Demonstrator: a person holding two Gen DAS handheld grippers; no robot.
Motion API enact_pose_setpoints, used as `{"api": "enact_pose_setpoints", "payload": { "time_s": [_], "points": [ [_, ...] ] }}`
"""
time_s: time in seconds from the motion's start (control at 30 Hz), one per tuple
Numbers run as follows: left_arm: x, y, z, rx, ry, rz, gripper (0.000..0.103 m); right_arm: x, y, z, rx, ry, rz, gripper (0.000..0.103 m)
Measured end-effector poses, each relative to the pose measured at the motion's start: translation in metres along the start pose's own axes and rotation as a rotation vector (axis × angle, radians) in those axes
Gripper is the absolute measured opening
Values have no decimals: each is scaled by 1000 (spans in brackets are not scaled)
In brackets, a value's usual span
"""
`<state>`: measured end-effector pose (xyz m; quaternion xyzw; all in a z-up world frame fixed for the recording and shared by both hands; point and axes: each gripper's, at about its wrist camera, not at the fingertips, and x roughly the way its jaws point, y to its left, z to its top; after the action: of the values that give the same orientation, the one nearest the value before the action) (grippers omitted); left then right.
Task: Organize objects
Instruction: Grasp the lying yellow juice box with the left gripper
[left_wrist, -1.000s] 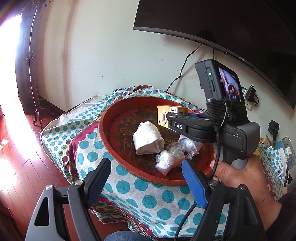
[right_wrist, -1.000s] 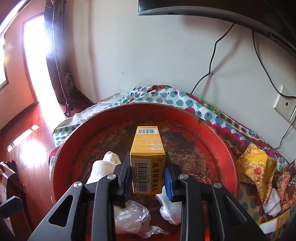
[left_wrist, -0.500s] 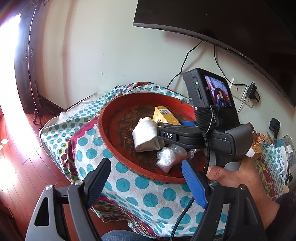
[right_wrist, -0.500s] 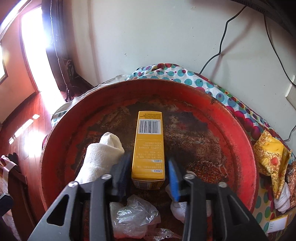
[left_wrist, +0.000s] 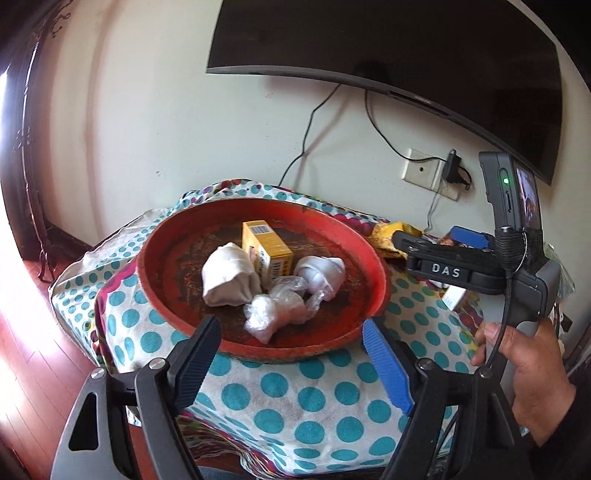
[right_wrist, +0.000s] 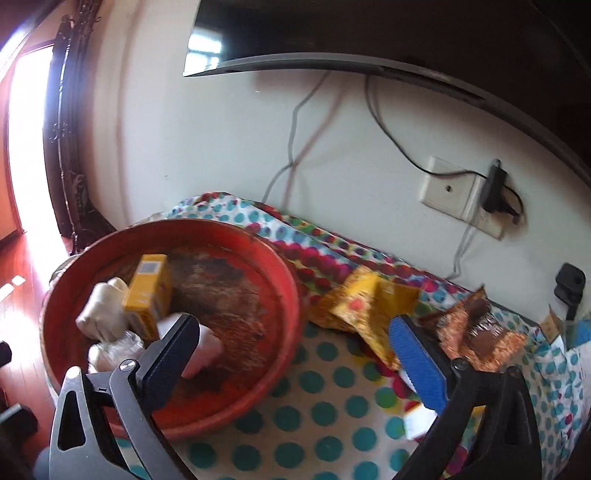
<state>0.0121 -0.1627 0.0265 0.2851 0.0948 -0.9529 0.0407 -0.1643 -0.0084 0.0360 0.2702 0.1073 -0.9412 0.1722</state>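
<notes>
**Fingers wide on both grippers, yellow box sits free in the red tray**

Fingers of the right gripper (right_wrist: 299, 339) have just been opening and now stand spread wide, nothing between them; it hangs over the polka-dot cloth (right_wrist: 332, 417) beside the tray's right rim. Left gripper (left_wrist: 291, 354) is wide too, empty, at the tray's near rim.

Yellow box (left_wrist: 266, 250): small carton, barcode on the top end, printed panel on the side. Lies flat in the red tray (left_wrist: 373, 254), which has a worn, dark-mottled floor. White rolled cloth (left_wrist: 229, 275) touches the box on its left, second white bundle (left_wrist: 321, 273) just right of it, crumpled clear plastic (left_wrist: 275, 306) in front. All inside the tray, tray on the cloth-covered tabletop.

Left wrist view only: a hand (left_wrist: 532, 376) gripping the right gripper's handle, its arm marked "DAS", camera unit with green light on; tray contents sharp.

Right wrist view only: motion-blurred, but shows what lies right of the tray: yellow wrapper (right_wrist: 373, 306) just beside the rim, brown wrapper (right_wrist: 476, 328) further right, a white-edged card partly hidden under the blue finger (right_wrist: 417, 358). Wall socket (right_wrist: 450, 192) with plugged adapter above.
</notes>
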Motion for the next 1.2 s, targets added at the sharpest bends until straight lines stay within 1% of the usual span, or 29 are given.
{"api": "enact_pose_setpoints", "payload": {
  "time_s": [0.07, 0.13, 0.2, 0.27, 0.37, 0.4, 0.43, 0.5, 0.53, 0.6, 0.67, 0.7, 0.77, 0.8, 0.83, 0.9, 0.97, 1.0, 1.03, 1.1, 1.13, 1.17, 1.2],
  "points": [
    [2, -15, -6, 35, -4, -31, 81, -5, -41, -14, 84, 8, -21, 102],
    [6, -29, -13, 62, 7, -78, 81, -13, -82, -25, 170, 7, -70, 102],
    [13, -42, -19, 79, 37, -111, 81, -23, -114, -35, 241, -6, -65, 102],
    [19, -57, -25, 95, 49, -134, 81, -30, -143, -44, 315, -6, -83, 103],
    [21, -86, -27, 163, 25, -153, 81, -37, -181, -62, 467, 2, -21, 103],
    [23, -96, -26, 180, 21, -158, 81, -37, -192, -68, 524, 13, 21, 103],
    [26, -104, -24, 189, 27, -169, 81, -36, -198, -73, 559, 34, 50, 103],
    [36, -121, -18, 204, 48, -179, 81, -41, -210, -84, 611, 31, 18, 103],
    [40, -132, -15, 221, 55, -186, 81, -47, -217, -89, 630, 12, 15, 103],
    [49, -150, -9, 252, 64, -226, 81, -59, -226, -98, 657, -46, 33, 103],
    [62, -169, -3, 288, 69, -251, 81, -66, -235, -105, 679, -56, 5, 103],
    [70, -177, 0, 305, 75, -259, 81, -68, -240, -109, 692, -47, -7, 103],
    [90, -191, 7, 317, 102, -286, 81, -66, -250, -116, 700, 0, -12, 103],
    [102, -199, 10, 321, 119, -304, 81, -67, -254, -121, 696, 16, -39, 103],
    [113, -206, 13, 333, 133, -305, 81, -67, -259, -127, 696, 22, -69, 103],
    [134, -220, 17, 379, 152, -307, 81, -71, -268, -143, 724, 14, -54, 103],
    [151, -233, 21, 436, 160, -322, 81, -73, -278, -157, 796, 21, -32, 103],
    [160, -240, 22, 478, 166, -317, 81, -74, -283, -159, 822, 5, -13, 103],
    [168, -247, 23, 518, 172, -309, 81, -74, -286, -159, 828, 7, -10, 103],
    [185, -256, 24, 583, 206, -308, 81, -65, -289, -161, 832, 57, -25, 103],
    [192, -260, 25, 600, 221, -312, 81, -60, -291, -163, 851, 80, -9, 103],
    [197, -264, 25, 617, 237, -321, 81, -57, -292, -163, 857, 94, -3, 103],
    [201, -267, 24, 634, 250, -326, 81, -56, -291, -162, 846, 95, -16, 103]
  ]
}}
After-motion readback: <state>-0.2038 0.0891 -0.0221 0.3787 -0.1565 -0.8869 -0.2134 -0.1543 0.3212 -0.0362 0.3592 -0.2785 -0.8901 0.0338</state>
